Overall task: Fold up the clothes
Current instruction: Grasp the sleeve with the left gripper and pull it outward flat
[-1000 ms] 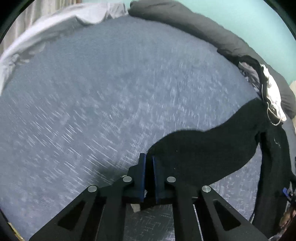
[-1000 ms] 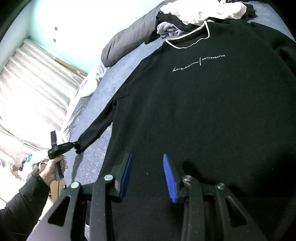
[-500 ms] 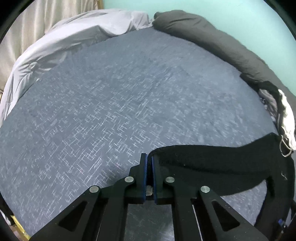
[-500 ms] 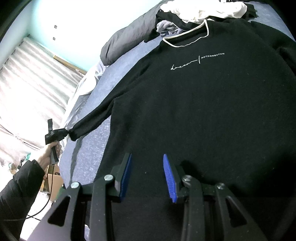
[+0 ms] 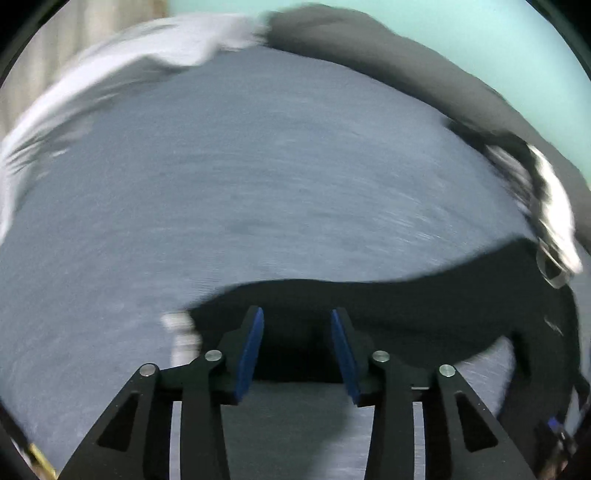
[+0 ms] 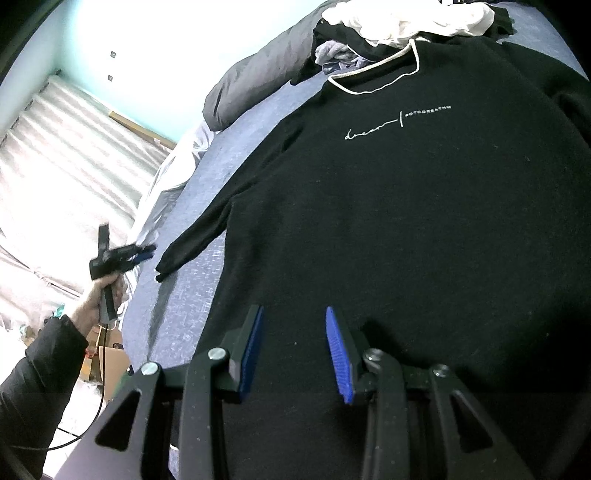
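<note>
We hold the right gripper (image 6: 293,347) over the lower part of the black sweater (image 6: 406,221), its jaws parted with nothing between the blue pads. The sweater lies flat, chest print up, on the blue bedspread (image 6: 207,173). Off the sweater's left side, its sleeve (image 6: 195,240) stretches out on the bedspread, cuff lying free just beside our left gripper (image 6: 142,253), whose jaws are opening (that wrist view is blurred, sleeve below the pads, ungripped). Beyond the sweater's collar sits a heap of clothes (image 6: 406,22), and a grey pillow (image 6: 251,85).
</note>
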Demonstrator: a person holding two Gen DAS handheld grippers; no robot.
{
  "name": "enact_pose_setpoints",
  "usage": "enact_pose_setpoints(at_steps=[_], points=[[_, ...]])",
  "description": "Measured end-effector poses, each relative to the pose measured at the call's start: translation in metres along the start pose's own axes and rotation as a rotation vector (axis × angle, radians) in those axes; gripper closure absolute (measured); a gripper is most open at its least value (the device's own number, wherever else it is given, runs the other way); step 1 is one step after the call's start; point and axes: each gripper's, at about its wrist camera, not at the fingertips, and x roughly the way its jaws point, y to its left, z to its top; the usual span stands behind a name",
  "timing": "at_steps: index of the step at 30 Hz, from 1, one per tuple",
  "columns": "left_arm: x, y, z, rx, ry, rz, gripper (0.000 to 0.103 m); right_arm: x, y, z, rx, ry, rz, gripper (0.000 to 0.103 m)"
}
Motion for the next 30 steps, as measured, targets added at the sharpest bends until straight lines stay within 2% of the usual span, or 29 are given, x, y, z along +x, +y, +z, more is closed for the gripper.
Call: enact_pose_setpoints(at_steps=[3, 6, 10, 13, 15, 19, 20, 21, 22, 23, 25, 30], points=[[0.021, -0.057, 0.014, 0.116, 0.026, -0.077, 0.060, -0.001, -0.003, 0.002, 0.004, 0.000, -0.006, 0.068], [0.043, -0.108, 0.027, 0.183, 0.038, -0.127, 0.060, -0.005, -0.009, 0.005, 0.009, -0.009, -0.017, 0.068], [0.068, -0.153, 0.042, 0.247, 0.048, -0.150, 0.060, -0.008, -0.017, 0.008, 0.015, -0.015, -0.037, 0.068], [0.085, -0.168, 0.049, 0.266, 0.072, -0.160, 0.060, -0.009, -0.024, 0.010, 0.021, -0.013, -0.057, 0.066], [0.095, -0.171, 0.051, 0.272, 0.082, -0.164, 0.060, -0.010, -0.027, 0.012, 0.019, -0.016, -0.077, 0.056], [0.108, -0.177, 0.050, 0.280, 0.089, -0.194, 0.061, -0.013, -0.028, 0.013, 0.011, -0.023, -0.103, 0.054], [0.110, -0.178, 0.050, 0.284, 0.091, -0.198, 0.063, -0.014, -0.028, 0.013, 0.009, -0.025, -0.105, 0.054], [0.111, -0.178, 0.048, 0.292, 0.095, -0.199, 0.075, -0.014, -0.027, 0.013, 0.006, -0.026, -0.107, 0.054], [0.113, -0.180, 0.048, 0.300, 0.095, -0.194, 0.091, -0.014, -0.027, 0.012, 0.002, -0.024, -0.108, 0.054], [0.113, -0.181, 0.048, 0.307, 0.087, -0.188, 0.095, -0.013, -0.026, 0.012, -0.001, -0.021, -0.109, 0.054], [0.109, -0.180, 0.048, 0.316, 0.067, -0.178, 0.099, -0.011, -0.025, 0.011, -0.006, -0.015, -0.111, 0.054], [0.095, -0.179, 0.066, 0.290, -0.017, -0.129, 0.100, -0.010, -0.026, 0.010, -0.005, -0.011, -0.109, 0.054]])
